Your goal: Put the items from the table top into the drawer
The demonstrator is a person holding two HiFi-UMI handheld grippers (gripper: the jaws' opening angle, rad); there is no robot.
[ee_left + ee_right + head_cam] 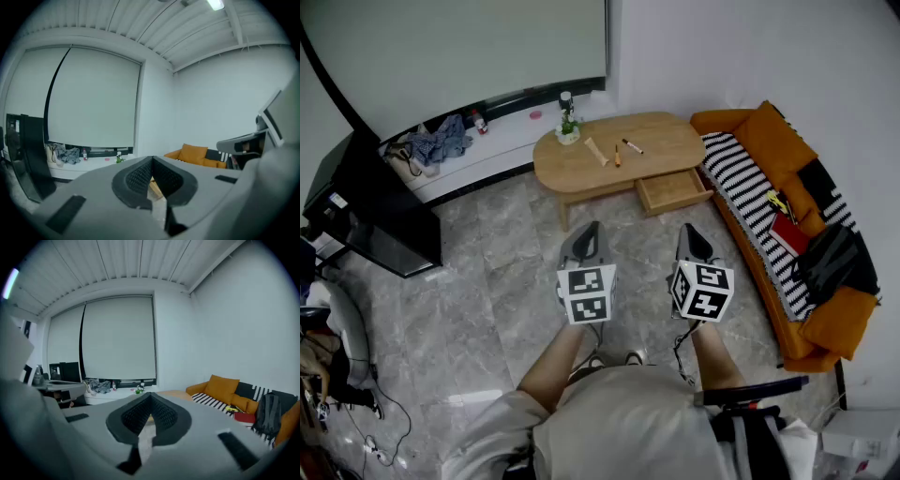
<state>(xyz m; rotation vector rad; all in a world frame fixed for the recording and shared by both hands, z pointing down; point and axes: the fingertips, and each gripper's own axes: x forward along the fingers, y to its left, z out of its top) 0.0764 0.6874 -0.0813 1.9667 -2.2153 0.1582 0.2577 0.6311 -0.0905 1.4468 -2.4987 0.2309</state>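
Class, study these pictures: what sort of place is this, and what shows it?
Most likely a home living room: an orange sofa with a striped throw, a low wooden coffee table with its drawer pulled open, and a wide window blind.

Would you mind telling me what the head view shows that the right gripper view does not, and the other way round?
Only the head view shows the open drawer and the pen and tube lying on the table. Only the right gripper view shows the ceiling and, close up, the right gripper with its jaws pressed together and nothing between them. Both show the orange sofa, the black bag on it and the small plant.
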